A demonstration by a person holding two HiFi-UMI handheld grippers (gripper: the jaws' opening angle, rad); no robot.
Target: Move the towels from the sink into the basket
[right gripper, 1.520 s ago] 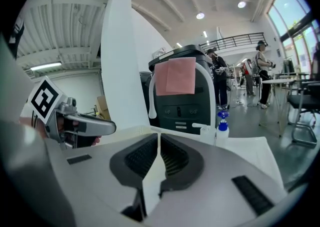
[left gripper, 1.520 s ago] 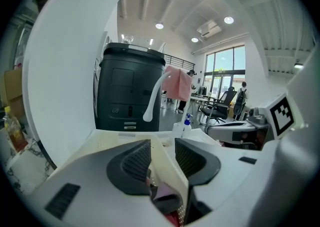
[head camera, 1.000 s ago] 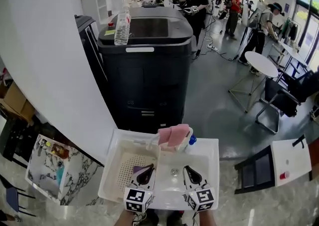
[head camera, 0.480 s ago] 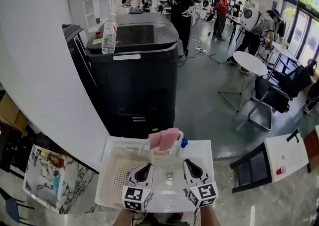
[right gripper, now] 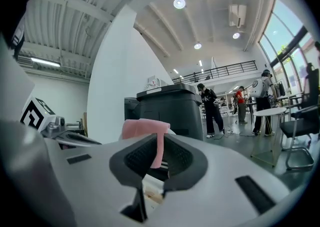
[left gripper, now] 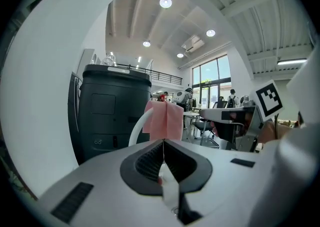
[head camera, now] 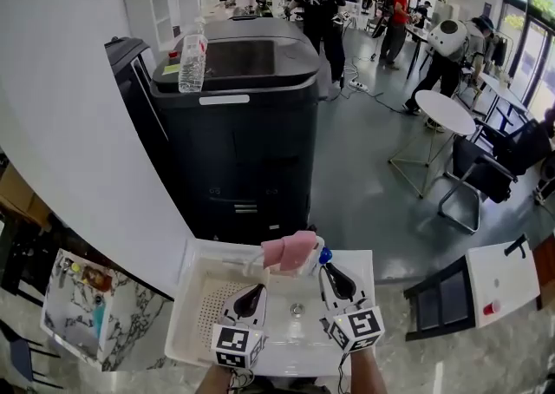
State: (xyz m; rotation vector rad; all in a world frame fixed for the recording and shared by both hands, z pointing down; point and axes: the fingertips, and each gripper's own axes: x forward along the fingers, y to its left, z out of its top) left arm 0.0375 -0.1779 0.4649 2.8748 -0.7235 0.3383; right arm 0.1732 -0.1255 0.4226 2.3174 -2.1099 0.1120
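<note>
A pink towel [head camera: 290, 252] hangs folded over the white faucet [head camera: 257, 255] at the far rim of the white sink [head camera: 360, 272]. Left of the basin lies a perforated white basket [head camera: 217, 301]. My left gripper [head camera: 251, 293] hovers over the seam between basket and basin, shut, with nothing seen between its fingers. My right gripper [head camera: 328, 272] is over the basin's far right, short of the towel, its jaws all but together. In the left gripper view the towel [left gripper: 164, 120] hangs ahead of the shut gripper [left gripper: 163, 143]. In the right gripper view the towel [right gripper: 142, 127] shows beyond my right gripper [right gripper: 159, 143].
A tall black machine [head camera: 238, 114] stands right behind the sink, with a water bottle [head camera: 192, 58] on top. A white wall [head camera: 78, 123] curves along the left. A blue-capped item [head camera: 324, 255] sits by the faucet. Several people, a round table [head camera: 447, 110] and chairs fill the hall beyond.
Both grippers have shifted away from me toward the faucet, the right one further. The pink towel still hangs on the faucet.
</note>
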